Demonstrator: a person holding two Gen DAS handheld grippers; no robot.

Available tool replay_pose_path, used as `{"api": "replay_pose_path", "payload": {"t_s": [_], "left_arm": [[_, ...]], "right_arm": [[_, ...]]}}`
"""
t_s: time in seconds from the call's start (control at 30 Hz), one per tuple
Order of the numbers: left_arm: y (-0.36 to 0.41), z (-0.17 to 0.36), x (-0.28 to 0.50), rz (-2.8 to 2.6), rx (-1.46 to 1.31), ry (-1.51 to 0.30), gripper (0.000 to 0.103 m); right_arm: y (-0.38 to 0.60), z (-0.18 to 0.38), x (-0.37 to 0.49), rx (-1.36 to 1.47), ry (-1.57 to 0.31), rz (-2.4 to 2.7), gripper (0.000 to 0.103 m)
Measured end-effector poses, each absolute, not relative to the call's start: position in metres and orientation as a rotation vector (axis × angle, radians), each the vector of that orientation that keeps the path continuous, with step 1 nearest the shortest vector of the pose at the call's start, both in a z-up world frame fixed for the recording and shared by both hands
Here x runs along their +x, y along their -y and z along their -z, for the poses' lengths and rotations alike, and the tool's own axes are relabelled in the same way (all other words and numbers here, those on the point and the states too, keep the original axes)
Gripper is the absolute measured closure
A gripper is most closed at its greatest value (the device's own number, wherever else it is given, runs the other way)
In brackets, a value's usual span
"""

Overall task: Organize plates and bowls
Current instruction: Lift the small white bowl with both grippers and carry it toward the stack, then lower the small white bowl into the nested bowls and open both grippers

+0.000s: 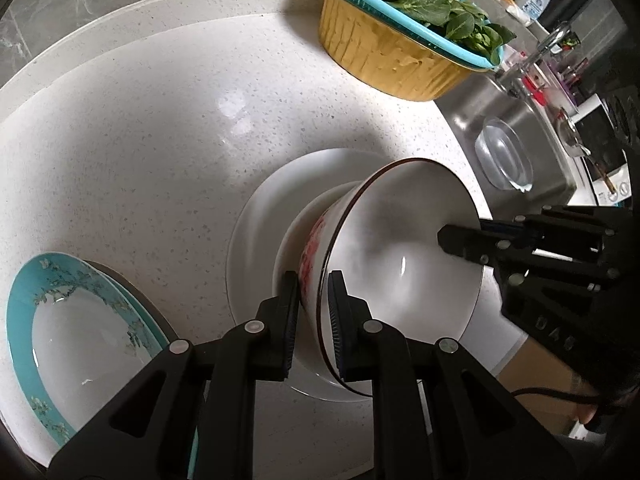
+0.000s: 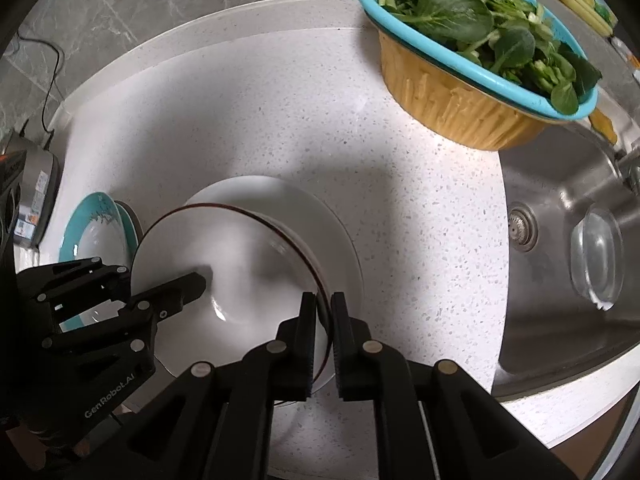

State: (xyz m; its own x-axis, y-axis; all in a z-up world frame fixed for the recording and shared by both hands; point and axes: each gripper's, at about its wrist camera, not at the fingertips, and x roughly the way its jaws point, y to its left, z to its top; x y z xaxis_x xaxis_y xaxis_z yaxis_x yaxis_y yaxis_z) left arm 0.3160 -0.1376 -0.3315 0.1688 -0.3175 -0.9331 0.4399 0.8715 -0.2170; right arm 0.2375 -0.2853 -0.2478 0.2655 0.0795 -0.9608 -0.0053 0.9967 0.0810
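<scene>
A white bowl point(image 1: 400, 248) point(image 2: 240, 256) with a dark rim and red flowers on its outside is tilted over a stack of white plates point(image 1: 256, 220) point(image 2: 344, 240); whether it touches them I cannot tell. My left gripper point(image 1: 313, 278) point(image 2: 192, 286) is shut on the bowl's wall on the left side. On the opposite side my right gripper point(image 2: 323, 300) point(image 1: 452, 240) clamps the rim, one finger inside and one outside. Two teal-rimmed plates point(image 1: 24, 312) point(image 2: 86, 220) lie stacked at the left.
A yellow basin point(image 1: 392, 60) point(image 2: 460, 112) holding a blue colander of greens stands at the back. The steel sink point(image 1: 520, 120) point(image 2: 560, 320) on the right contains a glass bowl point(image 1: 504, 156) point(image 2: 598, 256). An appliance point(image 2: 32, 184) sits far left.
</scene>
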Motion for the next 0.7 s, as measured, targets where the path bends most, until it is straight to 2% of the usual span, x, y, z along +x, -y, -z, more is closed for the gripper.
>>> {"api": "replay_pose_path", "payload": {"t_s": [0.27, 0.4, 0.5, 0.57, 0.7], "left_arm": [[0.130, 0.332, 0.320, 0.540, 0.017, -1.285, 0.086], [0.132, 0.331, 0.319, 0.554, 0.013, -1.277, 0.081], [0.137, 0.330, 0.317, 0.577, 0.031, -1.272, 0.070], [0.140, 0.330, 0.316, 0.590, 0.031, -1.280, 0.059], [0.143, 0.331, 0.319, 0.613, 0.015, -1.309, 0.048]], "right_arm": [[0.289, 0.256, 0.238, 0.096, -1.320, -0.078, 0.091], [0.295, 0.261, 0.238, 0.158, -1.336, -0.097, 0.092], [0.299, 0.264, 0.239, 0.197, -1.349, -0.114, 0.092], [0.297, 0.264, 0.239, 0.186, -1.349, -0.118, 0.092], [0.293, 0.263, 0.239, 0.167, -1.345, -0.128, 0.092]]}}
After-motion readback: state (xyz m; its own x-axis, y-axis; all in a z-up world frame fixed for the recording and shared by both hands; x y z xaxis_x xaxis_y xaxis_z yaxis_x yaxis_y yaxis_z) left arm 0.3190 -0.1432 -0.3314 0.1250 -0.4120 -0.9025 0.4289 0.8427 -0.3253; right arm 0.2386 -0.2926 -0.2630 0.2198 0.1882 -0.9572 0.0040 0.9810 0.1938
